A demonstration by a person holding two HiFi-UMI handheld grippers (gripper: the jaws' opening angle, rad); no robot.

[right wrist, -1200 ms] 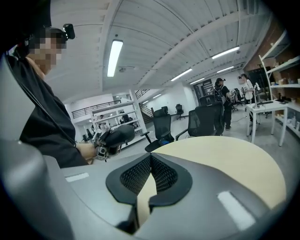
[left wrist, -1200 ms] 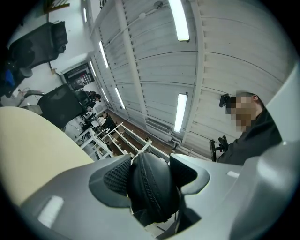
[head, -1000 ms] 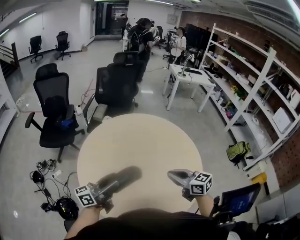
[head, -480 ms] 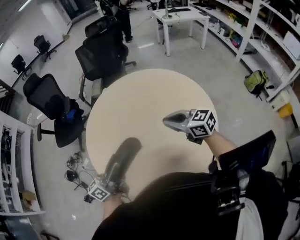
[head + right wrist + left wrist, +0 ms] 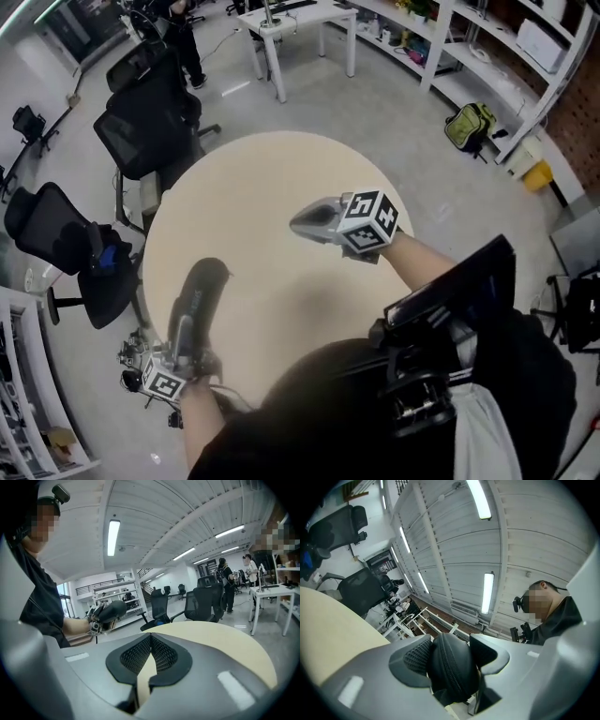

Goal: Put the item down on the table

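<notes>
A black zippered case (image 5: pixel 201 289) sits between the jaws of my left gripper (image 5: pixel 190 321), which is shut on it above the near left part of the round beige table (image 5: pixel 253 178). In the left gripper view the case (image 5: pixel 452 667) bulges between both ribbed pads (image 5: pixel 417 660), pointing up toward the ceiling. My right gripper (image 5: pixel 300 223) hovers over the table's middle right, shut and empty. In the right gripper view its pads (image 5: pixel 137 654) meet at the tips, and the case (image 5: pixel 111 611) shows beyond them on the left.
Black office chairs (image 5: pixel 145 122) stand beyond the table's far left edge, and another chair (image 5: pixel 56 244) stands to the left. Cables (image 5: pixel 131 361) lie on the floor near the left gripper. A white desk (image 5: pixel 300 19) and shelves stand at the back right, with a green bag (image 5: pixel 469 127) nearby.
The head view has tipped down onto the table. My left gripper, still holding the case, has swung toward the table's left edge. My right gripper has moved out over the tabletop.
</notes>
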